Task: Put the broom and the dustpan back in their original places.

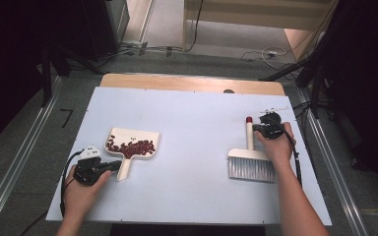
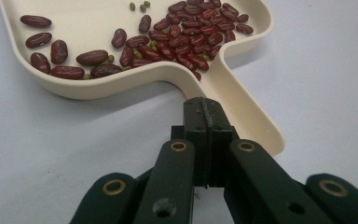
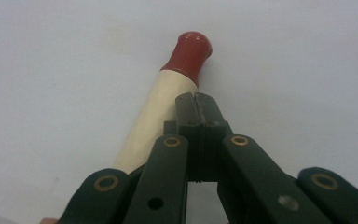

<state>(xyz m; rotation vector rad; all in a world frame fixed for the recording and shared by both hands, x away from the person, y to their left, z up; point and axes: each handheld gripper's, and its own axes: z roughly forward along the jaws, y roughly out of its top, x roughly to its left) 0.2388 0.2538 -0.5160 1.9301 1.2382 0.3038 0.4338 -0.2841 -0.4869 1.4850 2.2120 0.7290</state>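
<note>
Nearest, at seven o'clock on the table (image 1: 192, 196), the left gripper (image 1: 109, 167) has its jaws pressed together, empty, its tip over the handle of the cream dustpan (image 1: 132, 147) holding red beans (image 2: 182, 37). At three o'clock, the right gripper (image 1: 260, 129), jaws likewise together, hovers beside the brush (image 1: 250, 157) handle.
</note>
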